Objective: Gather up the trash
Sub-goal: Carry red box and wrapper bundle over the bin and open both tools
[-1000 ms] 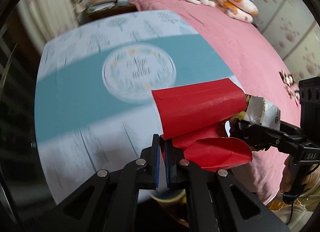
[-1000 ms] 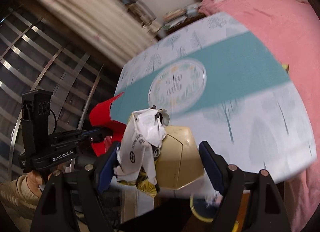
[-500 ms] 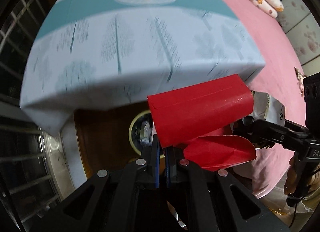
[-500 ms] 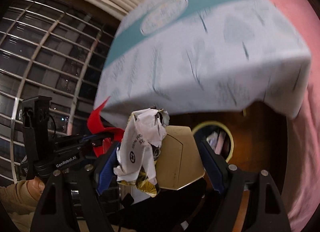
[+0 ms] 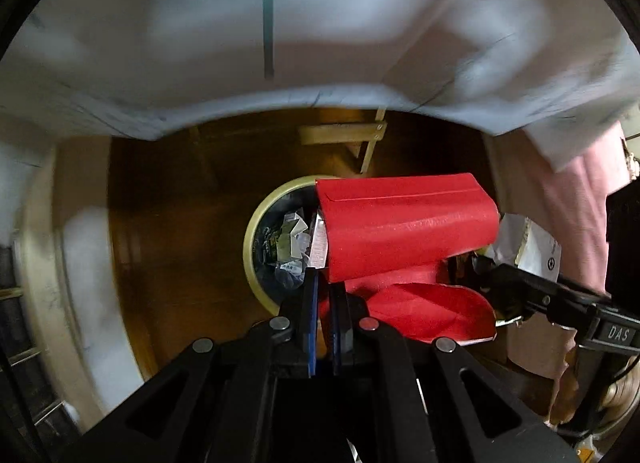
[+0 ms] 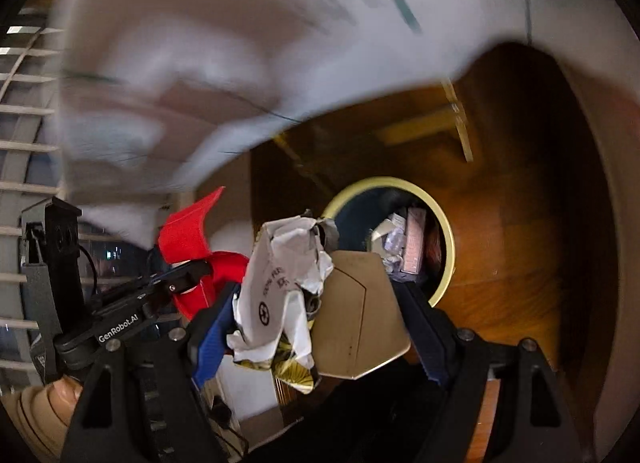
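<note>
Bin: waste bin (image 5: 256, 247) with a pale yellow rim stands on the dark wooden floor (image 5: 172, 223) under the draped tablecloth (image 5: 320, 43), already part-filled with wrappers and small cartons.
Left claw: left gripper (image 5: 323, 303) is clenched thin on the corner of a red paper packet (image 5: 404, 231), which curls out over the right side of the bin's mouth.
Right claw: right gripper (image 6: 320, 327) stands wide, grasping a bundle of crumpled white wrapper (image 6: 280, 279) and a tan flat-sided box (image 6: 356, 319) side by side between the pads, near the bin's near-left rim.
Risk, overshoot: red packet spreads wider than its grip point, so on release it would probably catch the rim and slide to the floor rather than drop in.
Risk, split load: two loose items share one grip; when the jaws part, the light wrapper may flutter aside while the box falls straight.
Risk, collision: both tools crowd the same small opening, just beside each other, so one could knock the other's load.
Edges: tablecloth hem hangs close above the bin at the far side; a wooden table brace (image 5: 344, 135) sits behind it; pink bedcover (image 5: 560, 199) hangs at the right.
Open room: bare floor to the left and far right of the bin; approach from the near side looks freest.
</note>
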The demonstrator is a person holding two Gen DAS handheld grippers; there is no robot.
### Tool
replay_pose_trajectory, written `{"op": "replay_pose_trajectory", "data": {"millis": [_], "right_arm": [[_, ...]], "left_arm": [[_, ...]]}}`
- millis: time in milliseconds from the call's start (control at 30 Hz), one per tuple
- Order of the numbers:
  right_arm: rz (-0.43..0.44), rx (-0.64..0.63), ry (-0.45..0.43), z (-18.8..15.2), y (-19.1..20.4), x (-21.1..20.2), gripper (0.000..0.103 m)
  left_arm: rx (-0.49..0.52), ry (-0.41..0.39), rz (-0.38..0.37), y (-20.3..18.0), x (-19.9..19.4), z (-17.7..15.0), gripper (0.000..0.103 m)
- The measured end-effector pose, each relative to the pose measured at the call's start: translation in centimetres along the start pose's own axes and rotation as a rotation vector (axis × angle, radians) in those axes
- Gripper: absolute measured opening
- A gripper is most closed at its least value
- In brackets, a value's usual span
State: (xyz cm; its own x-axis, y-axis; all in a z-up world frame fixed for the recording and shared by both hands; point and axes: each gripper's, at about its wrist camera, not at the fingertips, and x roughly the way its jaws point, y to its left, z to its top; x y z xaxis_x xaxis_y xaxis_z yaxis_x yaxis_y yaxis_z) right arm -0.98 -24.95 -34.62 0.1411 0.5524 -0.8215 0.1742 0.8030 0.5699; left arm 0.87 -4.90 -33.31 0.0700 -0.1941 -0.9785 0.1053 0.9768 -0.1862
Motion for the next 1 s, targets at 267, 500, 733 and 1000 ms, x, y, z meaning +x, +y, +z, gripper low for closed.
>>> {"op": "replay_pose_trajectory", "data": {"millis": [267,500,733,1000], "right_arm": [[-0.036,0.08,0.0,0.3,-4.8,7.2,0.08],[-0.065,0.073,0.003,0.3,-6.2,9.3,0.08],[-0.106,0.037,0.014,0.4,-6.3,10.2,0.08],[-0.125,0.011,0.012,0.7,-5.4,10.9,0.082]], "left_arm": [[0.096,0.065,0.041,0.7,9.8,0.4,0.005],[0.146,0.099,0.048,1.2,14.3,-0.1,0.008],[0.125,0.088,0.083,2.1,15.3,-0.2,0.051],[0.004,0.05,0.122,6.2,14.0,-0.4,0.081]]}}
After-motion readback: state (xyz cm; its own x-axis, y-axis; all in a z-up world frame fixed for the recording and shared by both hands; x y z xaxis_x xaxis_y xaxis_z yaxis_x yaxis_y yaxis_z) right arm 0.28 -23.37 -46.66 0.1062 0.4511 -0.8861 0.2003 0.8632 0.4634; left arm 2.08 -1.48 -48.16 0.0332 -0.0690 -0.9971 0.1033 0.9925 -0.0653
